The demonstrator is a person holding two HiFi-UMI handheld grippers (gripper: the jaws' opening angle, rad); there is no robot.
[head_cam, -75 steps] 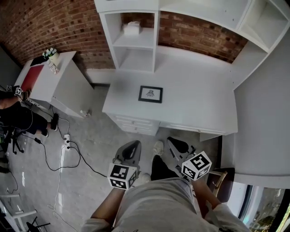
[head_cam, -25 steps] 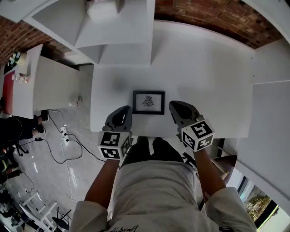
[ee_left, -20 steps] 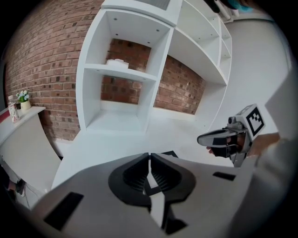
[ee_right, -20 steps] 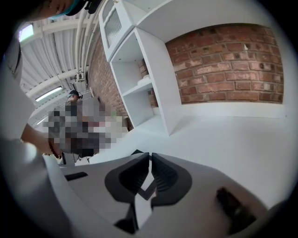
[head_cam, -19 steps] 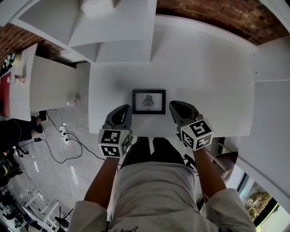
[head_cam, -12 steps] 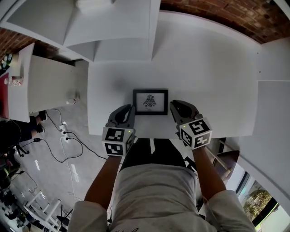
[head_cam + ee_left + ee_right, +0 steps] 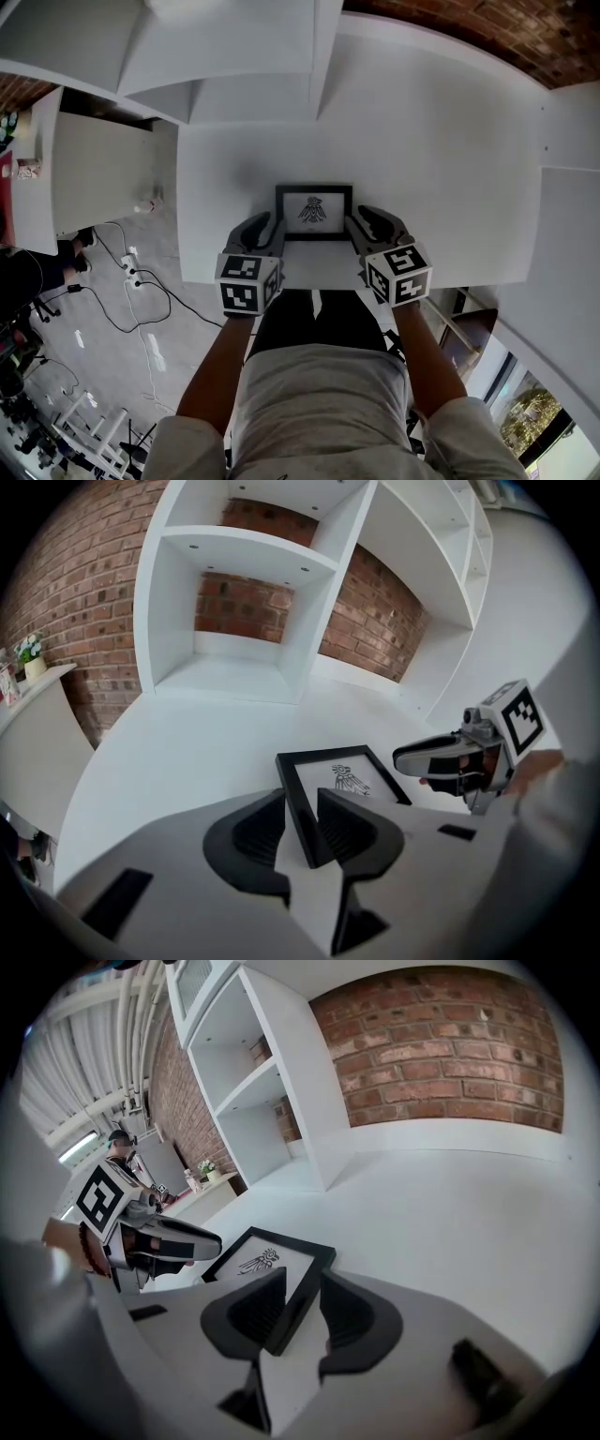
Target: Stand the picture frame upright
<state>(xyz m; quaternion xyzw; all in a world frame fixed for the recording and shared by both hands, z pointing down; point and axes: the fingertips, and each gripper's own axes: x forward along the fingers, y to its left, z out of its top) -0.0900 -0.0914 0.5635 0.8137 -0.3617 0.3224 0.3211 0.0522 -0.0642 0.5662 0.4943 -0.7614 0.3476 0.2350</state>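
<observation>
A black picture frame (image 7: pixel 314 212) with a small dark drawing lies flat on the white desk (image 7: pixel 441 169), near its front edge. My left gripper (image 7: pixel 265 223) stands at the frame's left side and my right gripper (image 7: pixel 362 218) at its right side. In the left gripper view the frame's (image 7: pixel 342 778) left bar runs between the left gripper's (image 7: pixel 302 803) open jaws, which have just been opening. In the right gripper view the frame's (image 7: pixel 264 1258) right bar lies between the right gripper's (image 7: pixel 302 1283) open jaws, which have also just been opening. Neither pair of pads clamps the bar.
A white shelf unit (image 7: pixel 253 56) rises at the desk's back left, with a brick wall (image 7: pixel 469 19) behind. A white side cabinet (image 7: pixel 94 169) stands to the left. Cables (image 7: pixel 131 281) trail on the floor beside it. The desk's front edge lies just under both grippers.
Both grippers have come down and forward from in front of the frame to flank its two sides. Their jaws now stand apart around the frame's side bars.
</observation>
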